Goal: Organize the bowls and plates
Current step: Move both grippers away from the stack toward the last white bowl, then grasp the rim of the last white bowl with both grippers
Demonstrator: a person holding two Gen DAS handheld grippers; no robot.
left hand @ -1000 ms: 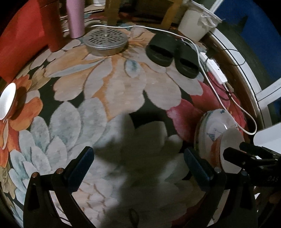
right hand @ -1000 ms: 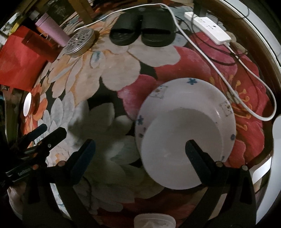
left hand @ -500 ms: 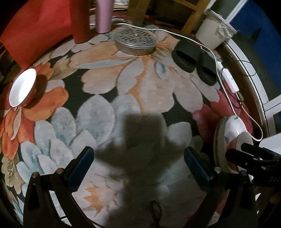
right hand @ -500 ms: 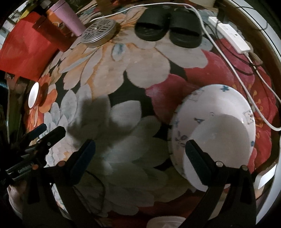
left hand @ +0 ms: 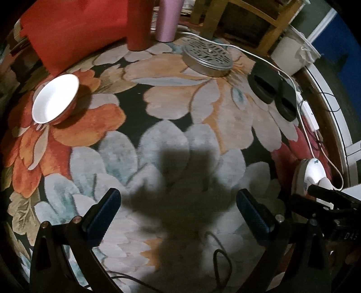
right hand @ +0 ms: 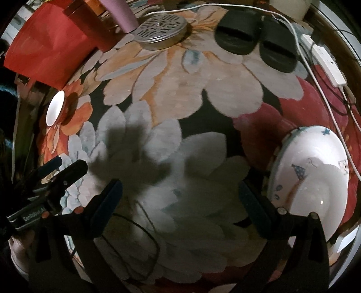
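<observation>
A small bowl [left hand: 55, 99], white inside with a reddish outside, sits on the floral rug at the far left. It is also the bowl [right hand: 54, 108] in the right wrist view. A large patterned plate [right hand: 293, 162] with a smaller white dish [right hand: 325, 196] in it lies at the right, and its edge shows as the plate [left hand: 313, 171] in the left wrist view. My left gripper [left hand: 178, 216] hangs open over bare rug, well short of the bowl. My right gripper [right hand: 180, 202] is open too, with the plate just outside its right finger. Neither holds anything.
At the back stand a round perforated metal tin [left hand: 207, 57], black slippers [left hand: 273, 92], a red tumbler [left hand: 137, 24], a pink tumbler [left hand: 168, 20] and a red bag [left hand: 74, 29]. A white cable and power strip [right hand: 327, 65] run along the right, past a white bucket [left hand: 291, 54].
Both views have swung left. The bowl has come further into the left wrist view, and the plate has slid from between the right gripper's fingers to the right edge.
</observation>
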